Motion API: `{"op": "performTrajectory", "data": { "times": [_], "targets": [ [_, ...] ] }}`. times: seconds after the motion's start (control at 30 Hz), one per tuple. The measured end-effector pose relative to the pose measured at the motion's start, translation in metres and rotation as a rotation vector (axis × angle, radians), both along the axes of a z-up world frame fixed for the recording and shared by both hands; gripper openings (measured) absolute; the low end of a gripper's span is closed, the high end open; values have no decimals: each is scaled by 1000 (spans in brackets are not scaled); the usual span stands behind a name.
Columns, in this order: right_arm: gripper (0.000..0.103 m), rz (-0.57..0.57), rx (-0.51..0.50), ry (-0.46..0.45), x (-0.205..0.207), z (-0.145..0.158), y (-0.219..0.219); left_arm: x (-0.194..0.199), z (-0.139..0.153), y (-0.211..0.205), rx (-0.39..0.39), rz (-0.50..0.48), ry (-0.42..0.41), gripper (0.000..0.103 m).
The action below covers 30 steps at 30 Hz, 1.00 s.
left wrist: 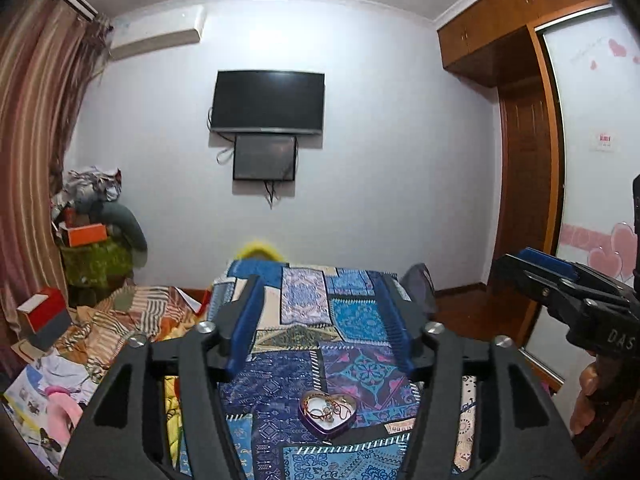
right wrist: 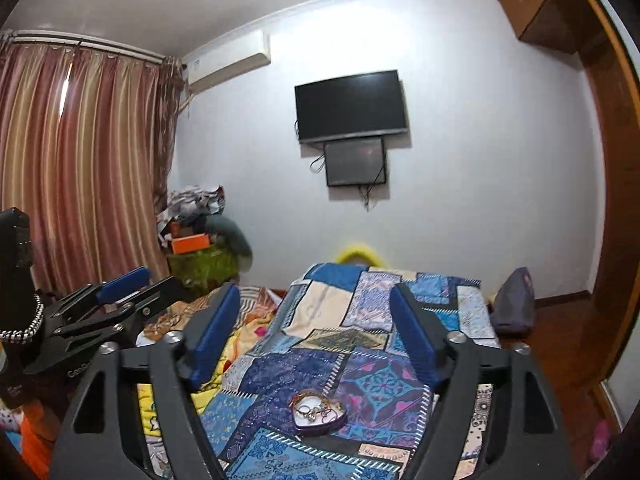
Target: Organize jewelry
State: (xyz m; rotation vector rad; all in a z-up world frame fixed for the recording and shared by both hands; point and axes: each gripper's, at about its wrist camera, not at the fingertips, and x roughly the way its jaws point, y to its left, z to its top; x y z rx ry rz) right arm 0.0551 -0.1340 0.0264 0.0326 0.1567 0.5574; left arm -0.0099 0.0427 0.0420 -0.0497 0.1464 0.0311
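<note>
A purple heart-shaped tin [left wrist: 327, 414] lies open on the blue patchwork cloth [left wrist: 344, 320], holding a tangle of bracelets, rings and chains [left wrist: 326, 407]. It also shows in the right wrist view [right wrist: 319, 417]. My left gripper [left wrist: 320, 292] is open and empty, held above and short of the tin. My right gripper [right wrist: 314, 300] is open and empty, also above the tin. Each gripper shows in the other's view: the right one [left wrist: 540, 276] at the right edge, the left one [right wrist: 132, 288] at the left.
The cloth covers a table [right wrist: 484, 320] in a bedroom. A cluttered bed [left wrist: 80, 344] with boxes and clothes lies to the left. A wardrobe [left wrist: 528, 184] stands on the right, a TV [left wrist: 268, 102] hangs on the far wall, and a dark bag [right wrist: 514, 300] sits beyond the table.
</note>
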Motion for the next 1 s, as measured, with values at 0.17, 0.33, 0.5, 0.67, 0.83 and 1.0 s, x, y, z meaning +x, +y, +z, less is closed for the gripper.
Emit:
{"op": "performTrajectory", "data": {
  "times": [0.17, 0.33, 0.5, 0.67, 0.83, 1.0],
  "targets": [
    [94, -54, -5, -17, 0, -3, 1, -8, 0, -1, 3, 36, -15, 89],
    [96, -60, -14, 1, 0, -7, 0, -14, -3, -4, 15, 61, -19, 97],
    [96, -58, -14, 9, 0, -8, -1, -15, -7, -7, 27, 64, -12, 99],
    [96, -58, -12, 15, -9, -12, -6, -12, -10, -8, 22, 63, -4, 100],
    [96, -61, -16, 29, -7, -13, -7, -8, -12, -7, 18, 63, 6, 102],
    [96, -56, -18, 47, -5, -14, -8, -4, -14, -8, 14, 62, 18, 102]
  ]
}}
